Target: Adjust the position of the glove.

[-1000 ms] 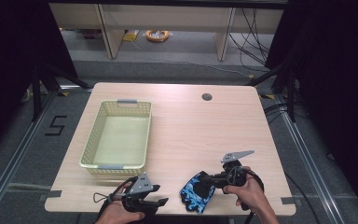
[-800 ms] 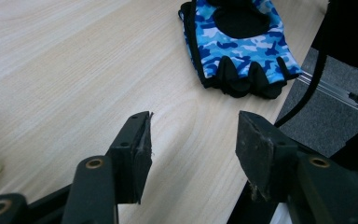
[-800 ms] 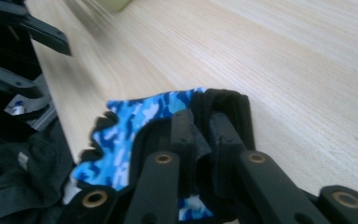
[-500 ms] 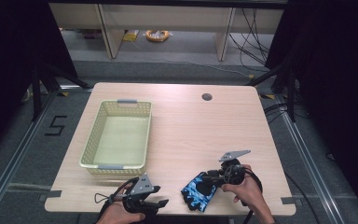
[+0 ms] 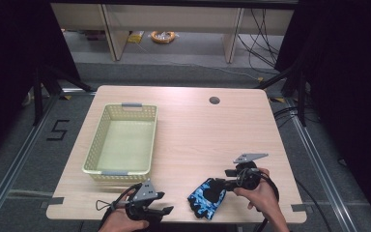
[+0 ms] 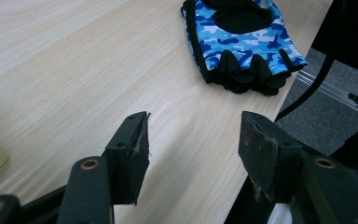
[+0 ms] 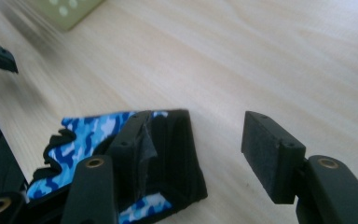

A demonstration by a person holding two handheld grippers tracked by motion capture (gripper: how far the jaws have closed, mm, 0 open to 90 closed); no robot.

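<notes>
Blue camouflage cloth with black trim makes up the fingerless glove that we see lying flat on the wooden table, close to its near edge. From above, the glove sits between our two hands, nearer to the right one.

Our right tool is at the glove's right side. Its jaws have just been opening, and now they stand wide apart. In the right gripper view, one jaw hangs over the black cuff end of the glove and the other jaw is over bare wood. We think the pads are not pressing on the cloth, but the picture is a bit blurry there, so we cannot be fully sure that the near jaw is clear of it.

Our left tool is at the near edge of the table, left of the glove and apart from it. Its jaws are wide too, with nothing between them but the table top. In the left gripper view, the glove lies farther off, with its short finger ends pointing toward the table edge.

A pale yellow-green plastic basket stands on the left part of the table, well apart from the glove.
</notes>
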